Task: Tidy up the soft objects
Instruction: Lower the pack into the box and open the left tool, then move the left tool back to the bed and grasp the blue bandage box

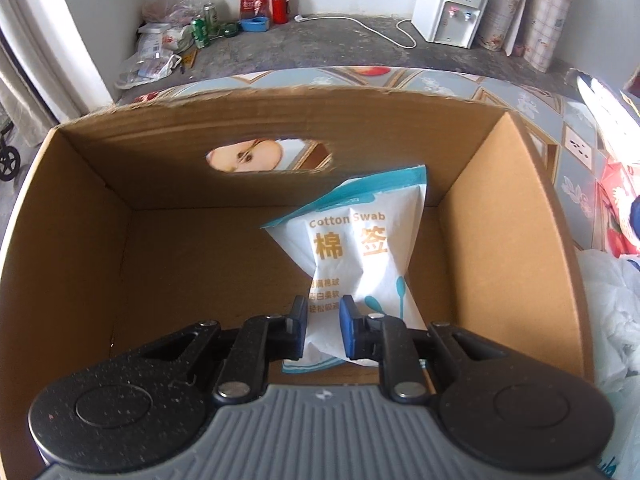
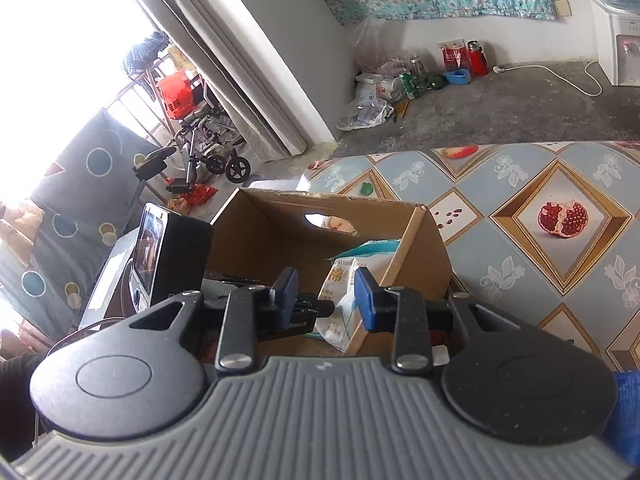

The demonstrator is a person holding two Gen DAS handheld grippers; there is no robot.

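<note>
Pomegranate print (image 2: pixel 563 219) right-wrist view only; left gripper (image 1: pixel 323 312) pinches cotton-swab bag (image 1: pixel 352 248).

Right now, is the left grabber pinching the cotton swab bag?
Touching. The left wrist view shows the left gripper shut on the cotton swab bag, which is squeezed narrow between both pads, inside the cardboard box.
</note>
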